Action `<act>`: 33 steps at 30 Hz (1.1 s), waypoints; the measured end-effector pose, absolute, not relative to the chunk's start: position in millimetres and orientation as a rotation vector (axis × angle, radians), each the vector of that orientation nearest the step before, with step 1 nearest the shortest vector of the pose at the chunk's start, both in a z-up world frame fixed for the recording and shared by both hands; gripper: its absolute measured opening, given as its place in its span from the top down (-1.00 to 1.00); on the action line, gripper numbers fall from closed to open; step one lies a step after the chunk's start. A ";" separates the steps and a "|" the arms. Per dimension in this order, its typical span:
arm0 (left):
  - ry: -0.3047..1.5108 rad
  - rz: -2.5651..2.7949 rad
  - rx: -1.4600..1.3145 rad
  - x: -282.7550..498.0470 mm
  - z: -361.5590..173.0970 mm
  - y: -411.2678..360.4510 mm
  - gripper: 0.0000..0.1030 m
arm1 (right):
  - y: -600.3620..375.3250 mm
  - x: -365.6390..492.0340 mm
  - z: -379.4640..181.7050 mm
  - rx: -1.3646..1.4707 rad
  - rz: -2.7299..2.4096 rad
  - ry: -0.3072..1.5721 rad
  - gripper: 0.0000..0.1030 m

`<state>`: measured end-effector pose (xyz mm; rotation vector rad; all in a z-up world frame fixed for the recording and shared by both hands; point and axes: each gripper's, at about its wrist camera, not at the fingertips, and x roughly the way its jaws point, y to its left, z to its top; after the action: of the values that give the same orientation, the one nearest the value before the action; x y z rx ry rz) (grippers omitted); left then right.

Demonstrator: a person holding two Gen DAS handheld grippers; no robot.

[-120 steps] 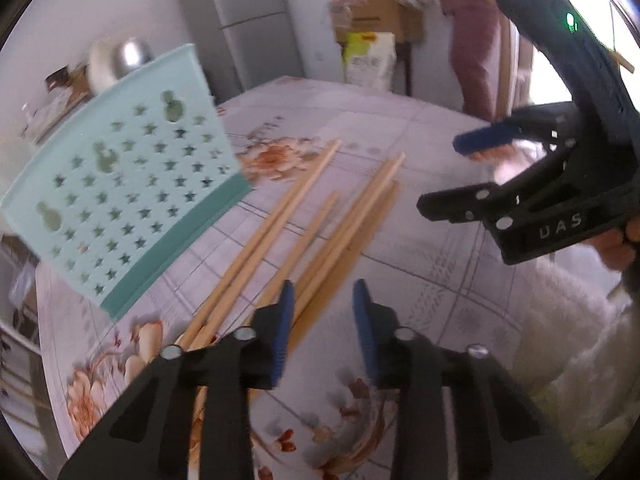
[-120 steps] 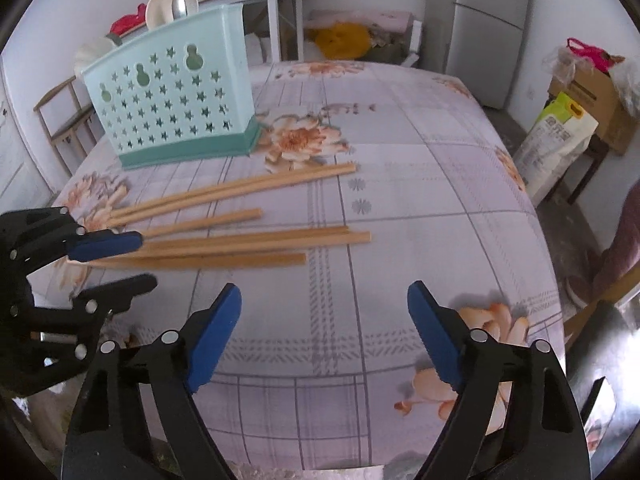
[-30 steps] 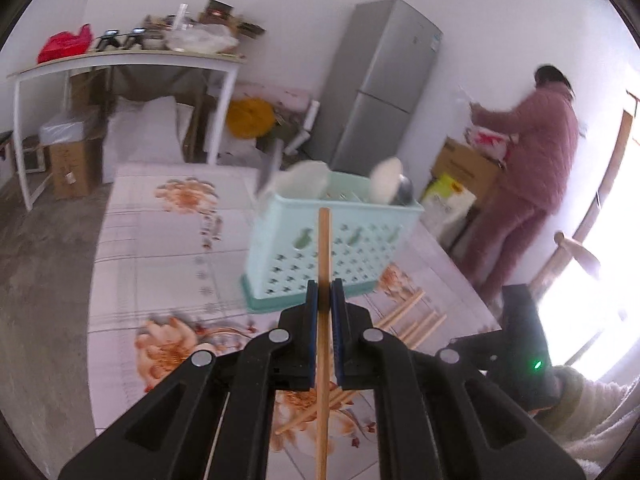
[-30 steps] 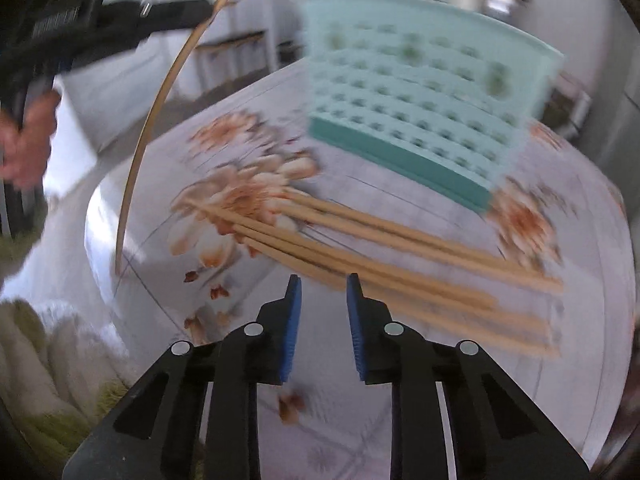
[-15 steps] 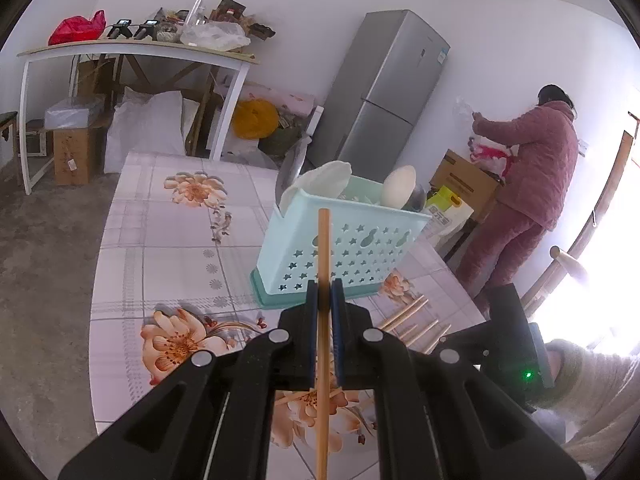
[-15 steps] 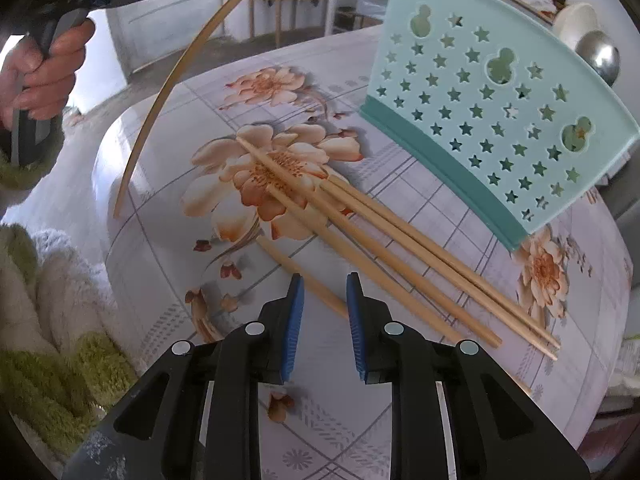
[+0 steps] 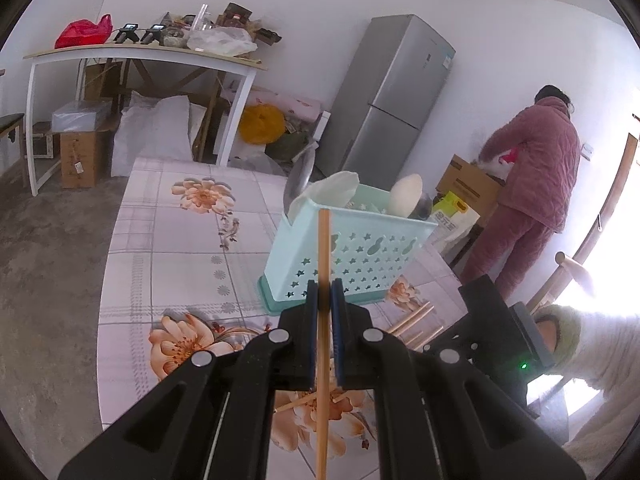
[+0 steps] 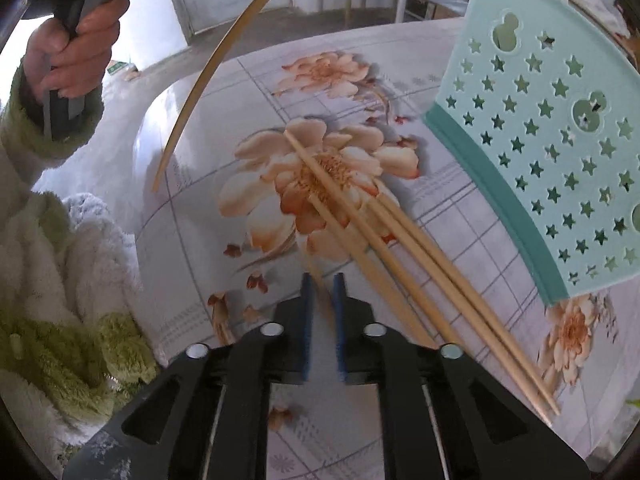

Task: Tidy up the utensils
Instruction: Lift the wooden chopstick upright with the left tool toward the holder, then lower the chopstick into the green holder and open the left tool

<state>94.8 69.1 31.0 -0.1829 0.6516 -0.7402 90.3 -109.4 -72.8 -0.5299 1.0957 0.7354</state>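
My left gripper (image 7: 325,292) is shut on a wooden chopstick (image 7: 323,248) and holds it upright in front of the mint-green star-holed basket (image 7: 360,252), which has spoons in it. In the right wrist view that chopstick (image 8: 208,76) arcs over the table's left side, under the hand (image 8: 76,56) on the left gripper. My right gripper (image 8: 322,284) points steeply down at the floral tablecloth. Its jaws are closing onto the nearest loose chopstick (image 8: 320,280), which lies blurred between the blue pads. Several more chopsticks (image 8: 400,248) lie just to the right, beside the basket (image 8: 540,128).
The table (image 7: 168,248) has a rounded near edge by my fluffy sleeve (image 8: 80,280). A person in pink (image 7: 536,184) stands by boxes at the far right, next to a grey fridge (image 7: 392,100). A white side table (image 7: 140,56) stands at the back.
The right gripper slid over the nearest loose chopstick, rolled, and its jaws narrowed around it. The left gripper kept still with its chopstick.
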 end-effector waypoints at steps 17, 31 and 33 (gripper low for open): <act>0.459 -0.769 -0.251 78.9 87.3 87.2 0.89 | -175.5 41.1 19.0 0.023 0.457 0.652 0.93; 0.167 -0.865 -0.276 103.3 187.4 54.5 0.89 | -228.7 -3.2 47.8 0.407 0.332 0.321 0.93; 0.133 -0.842 -0.277 112.6 196.1 46.7 0.89 | -234.0 -7.0 50.5 0.408 0.330 0.314 0.93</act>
<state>112.6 46.7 196.1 -0.2773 0.1326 -0.8420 -7.0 -234.0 50.5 0.4085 0.3143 0.3304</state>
